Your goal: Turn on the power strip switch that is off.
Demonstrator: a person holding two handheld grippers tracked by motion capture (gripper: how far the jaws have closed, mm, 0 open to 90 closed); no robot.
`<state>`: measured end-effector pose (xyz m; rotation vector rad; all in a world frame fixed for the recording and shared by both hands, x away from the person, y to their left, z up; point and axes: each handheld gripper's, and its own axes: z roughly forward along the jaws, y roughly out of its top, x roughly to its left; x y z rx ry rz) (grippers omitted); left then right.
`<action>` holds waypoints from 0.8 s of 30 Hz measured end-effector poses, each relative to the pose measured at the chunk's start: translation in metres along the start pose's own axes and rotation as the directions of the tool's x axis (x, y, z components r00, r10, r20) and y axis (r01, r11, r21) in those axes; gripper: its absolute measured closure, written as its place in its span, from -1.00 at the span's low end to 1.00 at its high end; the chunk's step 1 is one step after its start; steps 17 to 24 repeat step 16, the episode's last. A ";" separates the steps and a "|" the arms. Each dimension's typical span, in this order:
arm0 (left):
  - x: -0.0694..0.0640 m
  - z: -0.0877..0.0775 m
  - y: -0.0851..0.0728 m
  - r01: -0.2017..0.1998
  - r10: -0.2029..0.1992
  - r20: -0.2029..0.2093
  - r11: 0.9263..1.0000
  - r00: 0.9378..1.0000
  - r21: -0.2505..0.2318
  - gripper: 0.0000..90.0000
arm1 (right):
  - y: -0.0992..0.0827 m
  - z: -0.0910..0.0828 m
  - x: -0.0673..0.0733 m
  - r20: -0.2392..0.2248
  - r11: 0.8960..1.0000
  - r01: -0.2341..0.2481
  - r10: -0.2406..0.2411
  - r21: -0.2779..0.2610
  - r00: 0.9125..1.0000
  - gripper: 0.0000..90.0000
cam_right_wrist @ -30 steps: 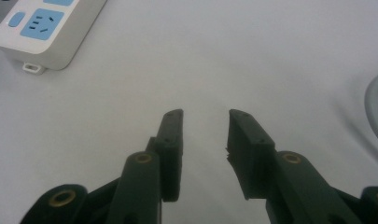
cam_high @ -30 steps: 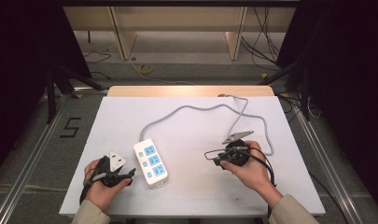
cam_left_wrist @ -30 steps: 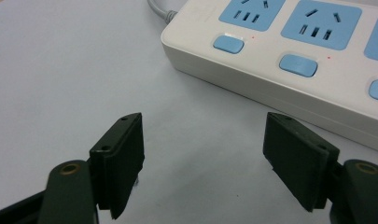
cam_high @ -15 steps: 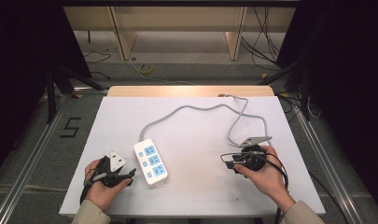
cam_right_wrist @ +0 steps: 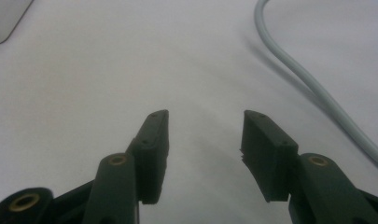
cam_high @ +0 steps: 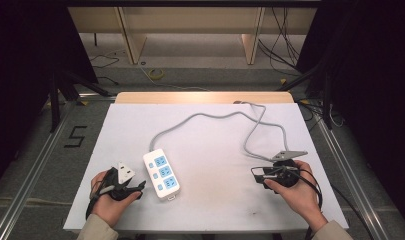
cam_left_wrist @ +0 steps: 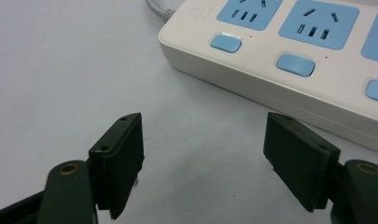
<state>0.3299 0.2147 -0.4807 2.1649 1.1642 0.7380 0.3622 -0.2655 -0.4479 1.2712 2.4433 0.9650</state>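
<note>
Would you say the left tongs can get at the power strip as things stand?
Probably yes: the left tongs stand open beside the power strip, with bare table between them.

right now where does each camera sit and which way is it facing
High view: fixed above the person's side of the table, looking forward and down at the power strip and its grey cable; both hands with the left gripper and right gripper show.
Left gripper view: rides the left gripper, looking low across the table at the power strip; its open jaws show.
Right gripper view: rides the right gripper, facing bare table and the cable; its open jaws show.
All three share the power strip.
</note>
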 end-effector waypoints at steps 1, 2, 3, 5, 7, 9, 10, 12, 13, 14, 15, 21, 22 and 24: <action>0.000 0.000 0.000 0.000 0.000 0.000 1.000 1.000 0.001 -0.37 | -0.002 -0.001 -0.002 0.002 1.000 -0.002 0.002 -0.004 1.000 0.15; 0.000 0.000 0.000 0.003 -0.003 -0.001 1.000 1.000 -0.002 -0.37 | -0.004 -0.002 -0.005 0.001 1.000 -0.008 0.008 -0.004 1.000 0.14; 0.000 0.000 0.000 0.002 -0.002 -0.001 1.000 1.000 -0.001 -0.37 | -0.005 -0.002 -0.006 0.003 1.000 -0.012 0.012 -0.007 1.000 0.13; 0.000 0.000 0.000 0.003 -0.003 -0.002 1.000 1.000 -0.002 -0.37 | -0.007 -0.004 -0.009 0.007 1.000 -0.022 0.022 -0.013 1.000 0.13; 0.000 0.000 0.000 0.001 -0.001 -0.001 1.000 1.000 0.000 -0.37 | -0.009 -0.004 -0.011 0.010 0.999 -0.031 0.031 -0.018 0.999 0.13; 0.000 0.000 0.000 0.001 -0.001 -0.002 1.000 1.000 -0.001 -0.37 | -0.011 -0.004 -0.011 0.012 0.999 -0.033 0.033 -0.017 0.999 0.12; 0.000 0.000 0.000 0.002 -0.002 -0.002 1.000 1.000 -0.001 -0.37 | -0.012 -0.004 -0.012 0.013 0.999 -0.034 0.034 -0.015 0.999 0.12; 0.000 0.000 0.000 0.003 -0.003 -0.002 1.000 1.000 -0.002 -0.38 | -0.013 -0.003 -0.012 0.012 0.999 -0.039 0.040 -0.010 0.999 0.11; 0.000 0.000 0.000 0.003 -0.003 -0.001 1.000 1.000 -0.002 -0.38 | -0.013 -0.003 -0.013 0.012 0.999 -0.032 0.032 -0.010 0.999 0.10; 0.000 0.001 0.000 0.004 -0.004 -0.002 1.000 1.000 -0.004 -0.39 | -0.014 -0.002 -0.013 0.014 1.000 -0.031 0.031 -0.006 0.999 0.10; 0.000 0.001 0.000 0.005 -0.005 -0.003 1.000 1.000 -0.006 -0.39 | -0.014 -0.002 -0.013 0.015 1.000 -0.030 0.030 -0.006 0.999 0.10; 0.001 0.001 0.000 0.005 -0.005 -0.002 1.000 1.000 -0.006 -0.39 | -0.014 -0.002 -0.013 0.015 0.999 -0.033 0.033 -0.003 0.999 0.09; 0.001 0.001 0.000 0.005 -0.005 -0.002 1.000 1.000 -0.006 -0.39 | -0.014 -0.002 -0.013 0.015 0.999 -0.033 0.033 -0.003 0.999 0.09; 0.001 0.001 0.000 0.005 -0.005 -0.002 1.000 1.000 -0.006 -0.39 | -0.014 -0.002 -0.013 0.015 0.999 -0.033 0.033 -0.003 0.999 0.09</action>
